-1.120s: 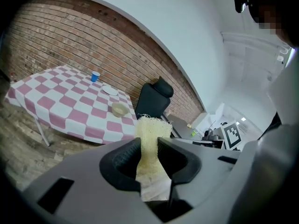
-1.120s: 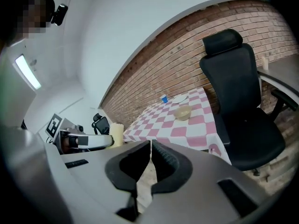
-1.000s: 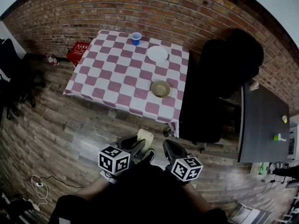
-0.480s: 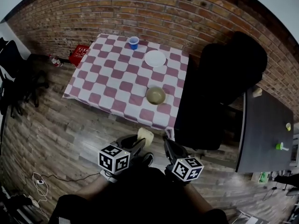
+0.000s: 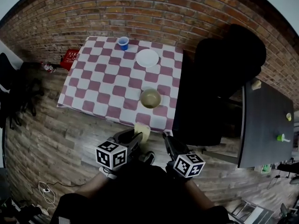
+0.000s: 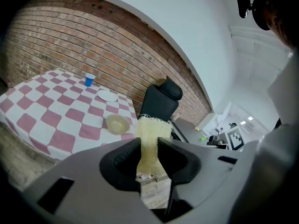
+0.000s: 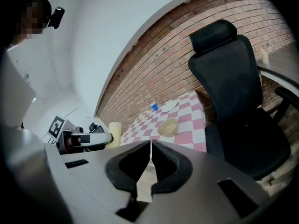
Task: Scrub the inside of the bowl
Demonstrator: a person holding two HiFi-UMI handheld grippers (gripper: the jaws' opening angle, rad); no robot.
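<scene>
The bowl [image 5: 151, 98] is a round, beige, shallow dish standing upright and empty on the pink-and-white checked table [image 5: 103, 78], near its front edge toward the right. The scrub pad [image 6: 150, 139], pale yellow and coarse-meshed, stands upright, pinched between the 2 jaws of the left gripper [image 6: 149, 160], well apart from the bowl.

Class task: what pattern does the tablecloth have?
The tablecloth has pink-and-white checks, clearest in the head view.

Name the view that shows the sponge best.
The left gripper view: the sponge stands large and centred, clamped in the left hand-held gripper. The head view shows only its pale top; the right gripper view shows it small, at the left.
</scene>
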